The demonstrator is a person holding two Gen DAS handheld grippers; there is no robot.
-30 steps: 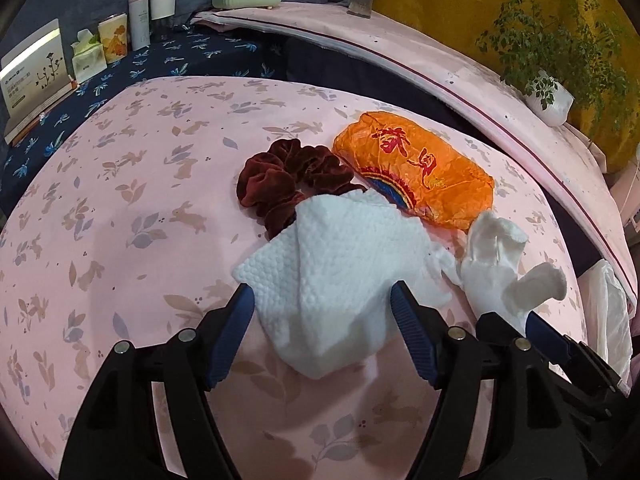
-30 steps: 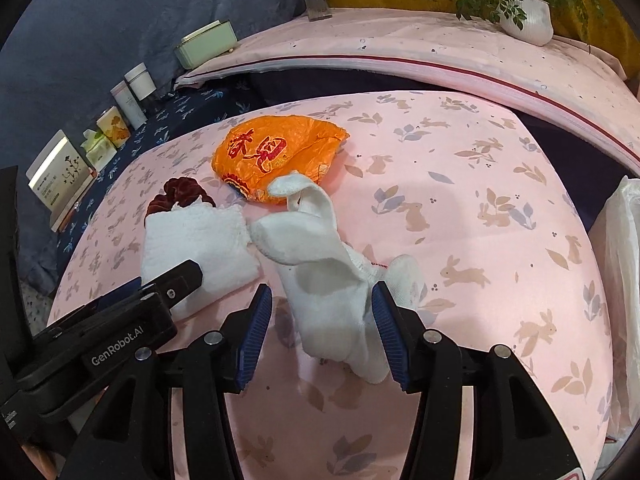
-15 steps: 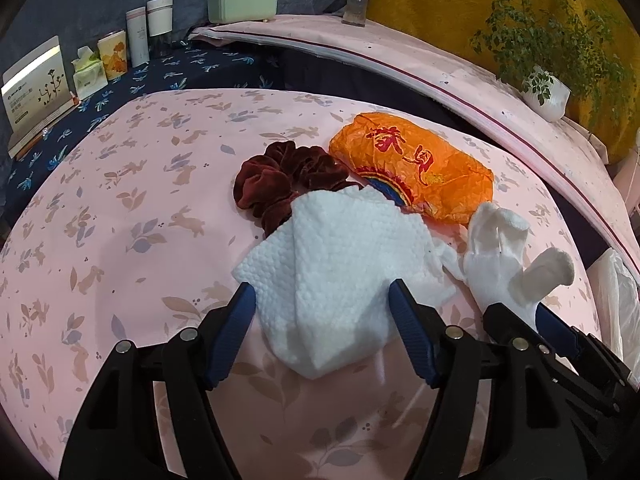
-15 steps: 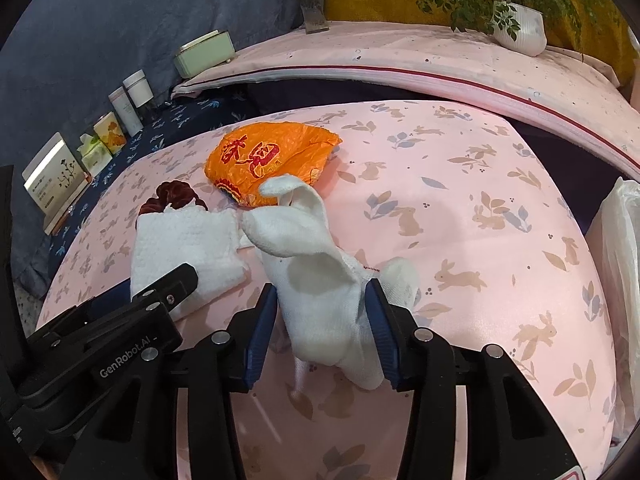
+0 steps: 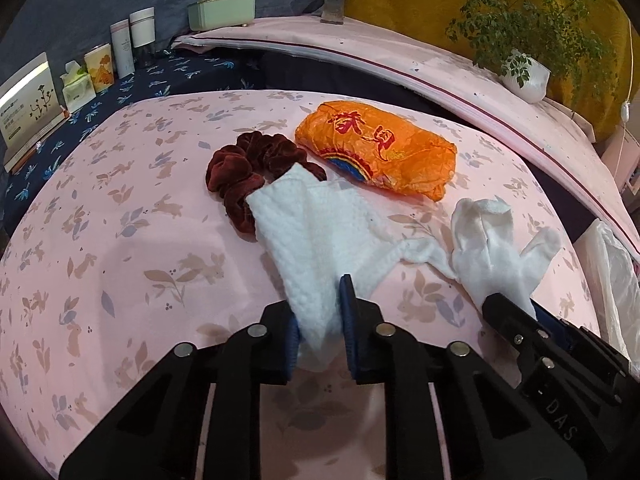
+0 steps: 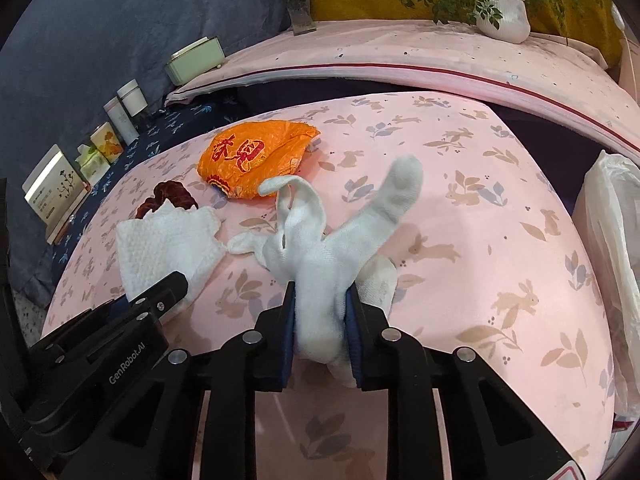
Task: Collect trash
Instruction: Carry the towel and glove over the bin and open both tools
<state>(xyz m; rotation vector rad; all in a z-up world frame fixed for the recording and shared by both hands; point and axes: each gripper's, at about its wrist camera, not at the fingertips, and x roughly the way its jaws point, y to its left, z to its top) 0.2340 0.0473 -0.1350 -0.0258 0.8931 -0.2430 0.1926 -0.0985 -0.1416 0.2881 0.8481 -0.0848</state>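
Observation:
My left gripper (image 5: 320, 320) is shut on the near end of a white textured paper towel (image 5: 316, 240), which trails back over a dark red scrunchie (image 5: 248, 164). My right gripper (image 6: 320, 308) is shut on a crumpled white tissue (image 6: 320, 256), whose ends stick up and out. An orange plastic wrapper (image 5: 380, 156) lies behind both on the pink bedspread (image 5: 120, 260). In the right wrist view the towel (image 6: 168, 240), the scrunchie (image 6: 172, 196) and the wrapper (image 6: 256, 156) lie to the left. The tissue (image 5: 492, 248) also shows in the left wrist view.
A white plastic bag (image 6: 612, 248) hangs at the bed's right edge. Boxes, bottles and a card (image 5: 28, 108) stand along the dark blue cloth at the left. A green box (image 5: 222, 10) and a potted plant (image 5: 524, 76) sit on the pink ledge behind.
Both grippers have closed: the left on the paper towel, the right on the tissue. The towel is bunched narrower and the tissue's ends have lifted.

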